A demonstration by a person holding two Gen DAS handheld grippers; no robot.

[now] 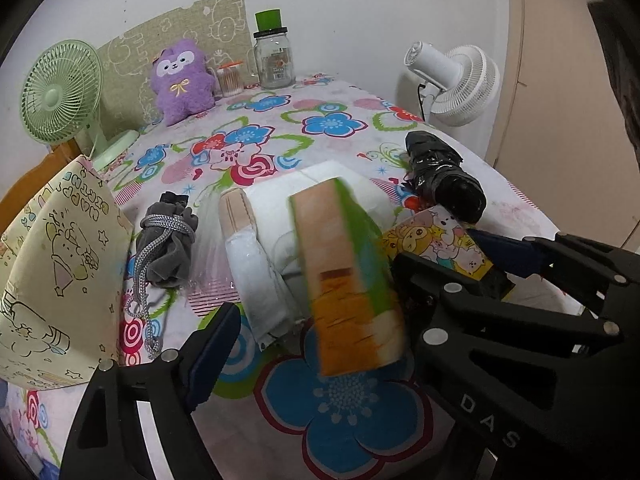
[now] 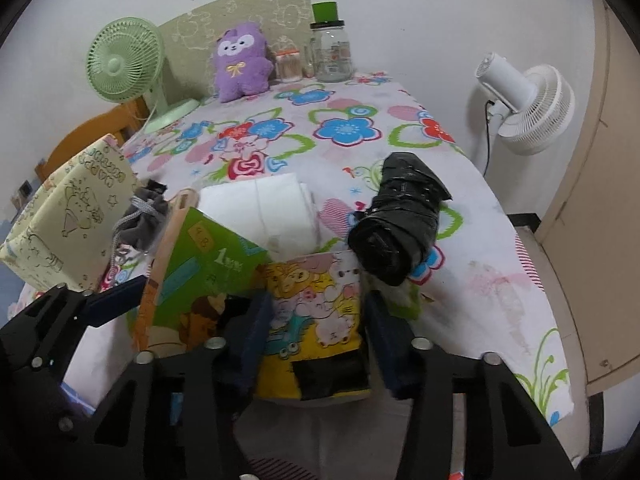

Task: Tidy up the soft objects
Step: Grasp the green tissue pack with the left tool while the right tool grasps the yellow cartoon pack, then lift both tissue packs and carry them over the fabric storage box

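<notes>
The yellow cartoon pack (image 2: 316, 320) stands at the near edge of the table (image 2: 480, 288), and the right gripper (image 2: 316, 340) is seen pinching it, a pad against each side. The green pack (image 1: 348, 276) stands upright beside it between the widely spread jaws of the left gripper (image 1: 316, 316), which are not pressed on it. Both are judged light, squashy and slick-wrapped, so they are best taken across the flat sides near the middle, gently, lest they slip or crush.
</notes>
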